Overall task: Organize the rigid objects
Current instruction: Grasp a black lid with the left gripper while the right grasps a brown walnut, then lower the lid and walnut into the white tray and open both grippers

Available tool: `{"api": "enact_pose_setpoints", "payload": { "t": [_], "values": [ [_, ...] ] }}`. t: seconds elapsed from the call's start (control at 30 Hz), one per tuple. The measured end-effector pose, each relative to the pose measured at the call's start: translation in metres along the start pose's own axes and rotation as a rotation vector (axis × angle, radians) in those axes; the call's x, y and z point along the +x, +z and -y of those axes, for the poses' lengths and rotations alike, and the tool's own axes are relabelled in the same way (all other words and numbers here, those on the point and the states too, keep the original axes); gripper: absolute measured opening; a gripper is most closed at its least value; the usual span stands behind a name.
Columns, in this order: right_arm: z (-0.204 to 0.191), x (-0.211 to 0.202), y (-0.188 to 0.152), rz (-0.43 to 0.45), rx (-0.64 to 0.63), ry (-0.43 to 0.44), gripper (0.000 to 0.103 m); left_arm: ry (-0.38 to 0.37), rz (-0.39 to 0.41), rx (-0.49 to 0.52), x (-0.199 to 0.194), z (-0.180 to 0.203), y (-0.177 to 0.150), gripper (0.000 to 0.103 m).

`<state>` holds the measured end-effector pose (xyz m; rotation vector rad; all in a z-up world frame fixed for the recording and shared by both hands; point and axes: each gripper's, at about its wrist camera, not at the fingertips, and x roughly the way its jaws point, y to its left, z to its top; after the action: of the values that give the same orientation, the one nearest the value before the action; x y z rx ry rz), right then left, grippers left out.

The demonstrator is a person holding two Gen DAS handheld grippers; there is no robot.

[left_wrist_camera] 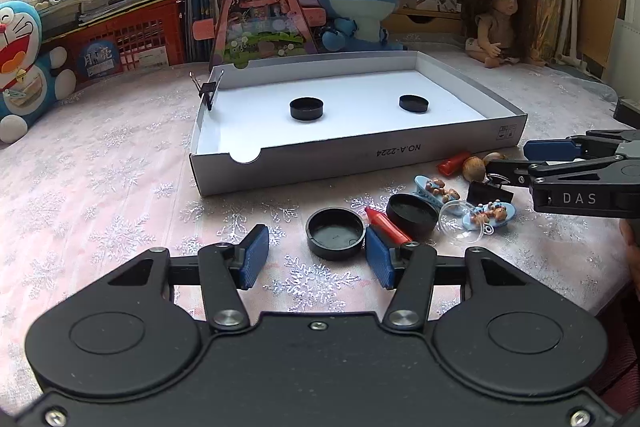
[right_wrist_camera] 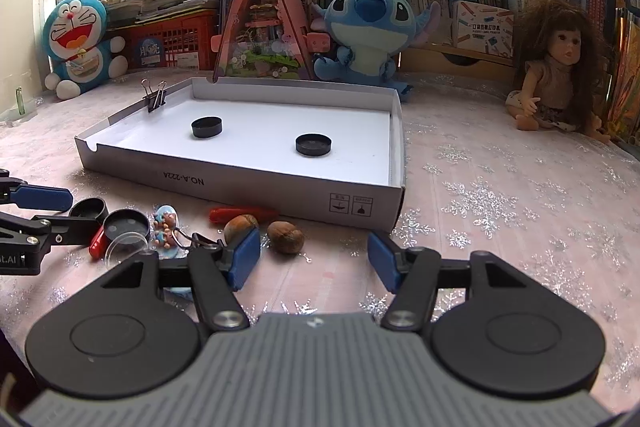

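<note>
here, two black caps (left_wrist_camera: 307, 109) (left_wrist_camera: 414, 103) are seen lying inside the white cardboard tray (left_wrist_camera: 352, 155) on the worktop (left_wrist_camera: 100, 195). near its front wall, two more caps (left_wrist_camera: 335, 233) (left_wrist_camera: 412, 215), a red crayon (left_wrist_camera: 386, 225) and two walnuts (right_wrist_camera: 285, 236) are scattered. the left claw (left_wrist_camera: 316, 257) is held apart, nothing gripped. the right claw (right_wrist_camera: 314, 263) is likewise spread, empty.

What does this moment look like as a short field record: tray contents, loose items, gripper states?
tray: white cardboard box lid, holding two black caps
tray rim: binder clip clamped on far-left edge
loose on table: two black caps, red crayon, walnuts, bear clips
left gripper: open, nearest loose cap just ahead, not gripped
right gripper: open, nothing between its fingers
</note>
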<state>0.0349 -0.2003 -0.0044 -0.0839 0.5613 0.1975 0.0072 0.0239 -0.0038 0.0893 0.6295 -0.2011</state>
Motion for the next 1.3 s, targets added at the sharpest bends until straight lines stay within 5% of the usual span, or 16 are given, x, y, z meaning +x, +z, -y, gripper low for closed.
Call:
{"api": "enact_pose_setpoints", "payload": {
  "t": [0.4, 0.57, 0.77, 1.3],
  "values": [
    [-0.008, 0.003, -0.001, -0.010, -0.027, 0.007, 0.057, 0.020, 0.003, -0.049, 0.009, -0.003, 0.005, 0.046],
    [-0.010, 0.002, -0.001, -0.004, -0.026, 0.014, 0.044, 0.021, 0.005, -0.051, 0.009, -0.001, 0.004, 0.030],
    [-0.012, 0.000, -0.001, 0.008, -0.027, 0.011, 0.024, 0.028, 0.004, -0.069, 0.009, -0.004, 0.005, 0.030],
    [-0.002, -0.025, 0.021, 0.078, -0.009, 0.008, 0.023, 0.021, 0.067, -0.041, -0.017, -0.013, 0.037, 0.030]
  ]
}}
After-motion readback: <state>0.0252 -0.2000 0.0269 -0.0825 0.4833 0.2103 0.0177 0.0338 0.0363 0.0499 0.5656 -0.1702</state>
